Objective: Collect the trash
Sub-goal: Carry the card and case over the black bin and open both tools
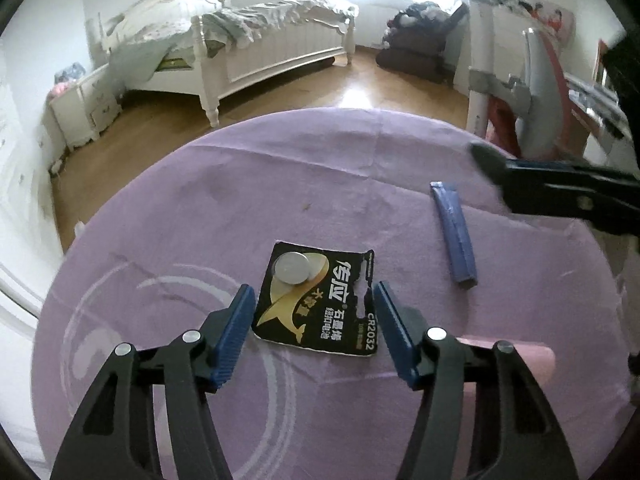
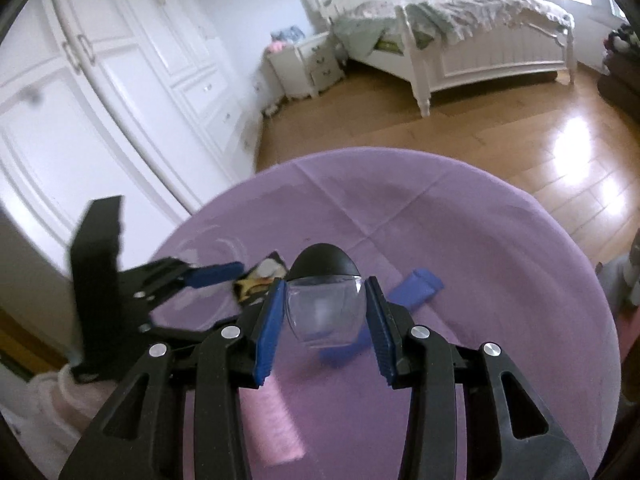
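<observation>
A black battery card with a silver coin cell lies on the purple tablecloth. My left gripper straddles the card, and its blue pads touch the card's two side edges. The card also appears in the right wrist view, beside one of the left gripper's blue fingers. My right gripper is shut on a small clear plastic cup with a black domed cap, held above the cloth. The right gripper is blurred at the right edge of the left wrist view. A crumpled blue wrapper strip lies to the card's right.
A pink strip lies on the cloth near the table's front edge. Beyond the round table are a wooden floor, a white bed, a nightstand and white wardrobe doors. A white post and a chair stand at the right.
</observation>
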`<action>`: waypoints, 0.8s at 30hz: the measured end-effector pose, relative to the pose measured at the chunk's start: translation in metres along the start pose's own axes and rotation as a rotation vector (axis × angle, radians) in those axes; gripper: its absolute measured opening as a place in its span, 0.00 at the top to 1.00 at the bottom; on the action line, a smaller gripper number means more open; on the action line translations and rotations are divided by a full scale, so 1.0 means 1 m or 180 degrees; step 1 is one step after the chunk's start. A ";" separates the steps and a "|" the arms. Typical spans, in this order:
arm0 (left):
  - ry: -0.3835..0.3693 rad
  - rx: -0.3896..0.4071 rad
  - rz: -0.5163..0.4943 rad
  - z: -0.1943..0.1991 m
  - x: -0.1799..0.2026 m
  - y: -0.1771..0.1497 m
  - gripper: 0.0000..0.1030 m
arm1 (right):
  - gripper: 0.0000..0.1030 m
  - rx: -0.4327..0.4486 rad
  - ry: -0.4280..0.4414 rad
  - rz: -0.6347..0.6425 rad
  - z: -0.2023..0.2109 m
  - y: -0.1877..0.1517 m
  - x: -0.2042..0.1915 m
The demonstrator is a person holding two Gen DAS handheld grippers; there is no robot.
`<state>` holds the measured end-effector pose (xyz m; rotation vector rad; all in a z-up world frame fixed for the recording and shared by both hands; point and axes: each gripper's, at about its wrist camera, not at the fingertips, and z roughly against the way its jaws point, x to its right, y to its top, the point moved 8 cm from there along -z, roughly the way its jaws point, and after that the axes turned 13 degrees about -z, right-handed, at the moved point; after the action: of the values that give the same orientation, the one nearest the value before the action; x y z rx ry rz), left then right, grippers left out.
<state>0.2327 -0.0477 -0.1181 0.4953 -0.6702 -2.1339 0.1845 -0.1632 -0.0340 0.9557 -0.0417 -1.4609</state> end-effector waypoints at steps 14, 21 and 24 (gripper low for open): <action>-0.0261 0.0786 0.0252 0.087 0.075 0.034 0.42 | 0.61 0.0560 0.0147 -0.0490 0.108 -0.042 0.045; -0.0576 0.1039 0.0068 0.096 0.181 0.076 0.42 | 0.61 0.0965 -0.0123 -0.0994 0.184 -0.077 0.125; -0.0777 0.1071 -0.0084 0.091 0.236 0.091 0.42 | 0.61 0.1105 -0.0255 -0.1182 0.213 -0.095 0.160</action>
<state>0.0989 -0.2585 -0.0176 0.4252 -1.1779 -2.1341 0.0167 -0.3911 -0.0313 1.2317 -0.1899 -1.8742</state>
